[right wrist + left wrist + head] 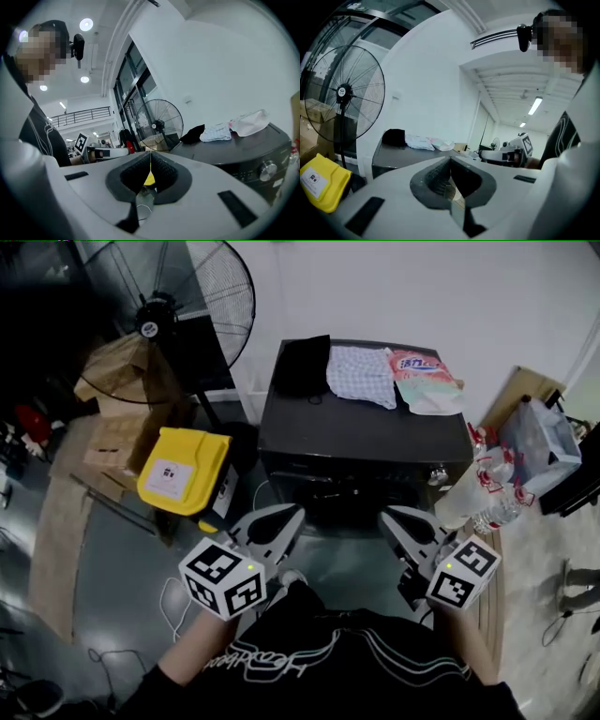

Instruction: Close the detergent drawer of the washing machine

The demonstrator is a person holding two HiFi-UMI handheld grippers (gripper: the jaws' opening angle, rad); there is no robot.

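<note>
- Washer (375, 432): black, at the centre of the head view, against the white wall. Its front is seen steeply from above, and the drawer cannot be made out on that dark face. In the right gripper view a knob (267, 171) shows on the front panel at lower right.
- Fan (178, 315): upper left, standing beside the washer.
- Boxes (117, 404): cardboard, stacked at left under the fan head.
- Yellow bin (178, 470): left of centre, on the floor near the washer.
- Left gripper (294, 512): lower centre-left, tips toward the washer front, jaws pressed together with nothing between them.
- Right gripper (386, 515): lower centre-right, likewise closed and empty.
- On the washer top, left to right: black cloth (302, 365), checked cloth (361, 374), pink bag (424, 381).
- Bottles (492, 493): just right of the washer.
</note>
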